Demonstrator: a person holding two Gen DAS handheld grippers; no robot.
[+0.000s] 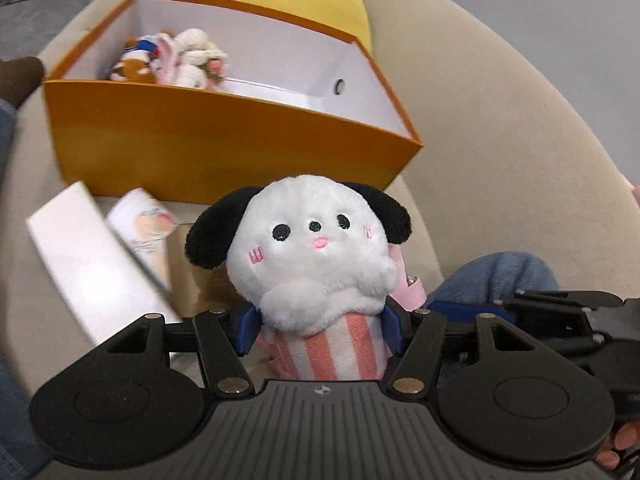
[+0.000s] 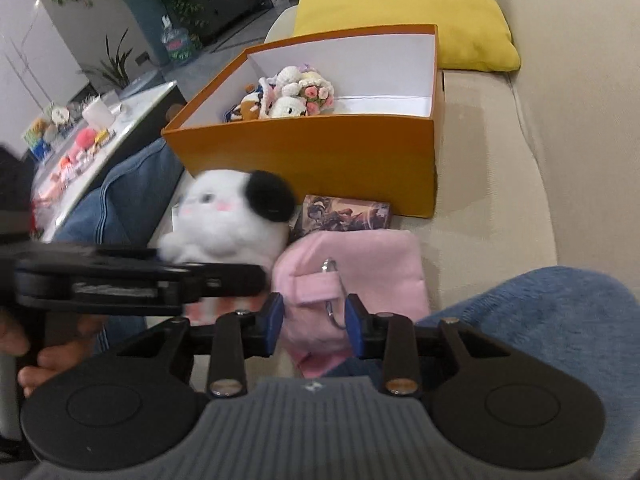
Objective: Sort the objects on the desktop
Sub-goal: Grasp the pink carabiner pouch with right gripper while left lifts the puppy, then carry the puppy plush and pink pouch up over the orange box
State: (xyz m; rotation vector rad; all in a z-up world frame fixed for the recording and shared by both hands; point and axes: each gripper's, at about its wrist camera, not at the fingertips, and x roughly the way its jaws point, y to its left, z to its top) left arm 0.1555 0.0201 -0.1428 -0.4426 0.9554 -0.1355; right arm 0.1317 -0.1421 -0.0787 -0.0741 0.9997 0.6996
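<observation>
My left gripper [image 1: 320,330] is shut on a white plush dog [image 1: 312,248] with black ears and a pink-striped base, held upright in front of the orange box [image 1: 224,148]. The dog also shows blurred in the right wrist view [image 2: 232,216]. The orange box [image 2: 312,152] holds several small crochet and plush toys [image 2: 288,96]. My right gripper [image 2: 314,322] is open, its blue pads either side of a metal ring on a pink pouch [image 2: 360,280] lying on the sofa.
A white box [image 1: 88,256] and a printed tube [image 1: 148,232] lie left of the dog. A dark picture card box [image 2: 344,214] lies before the orange box. A yellow cushion [image 2: 400,8] sits behind. Jeans-clad legs [image 2: 540,328] flank the pouch. A side table [image 2: 80,132] with toys stands left.
</observation>
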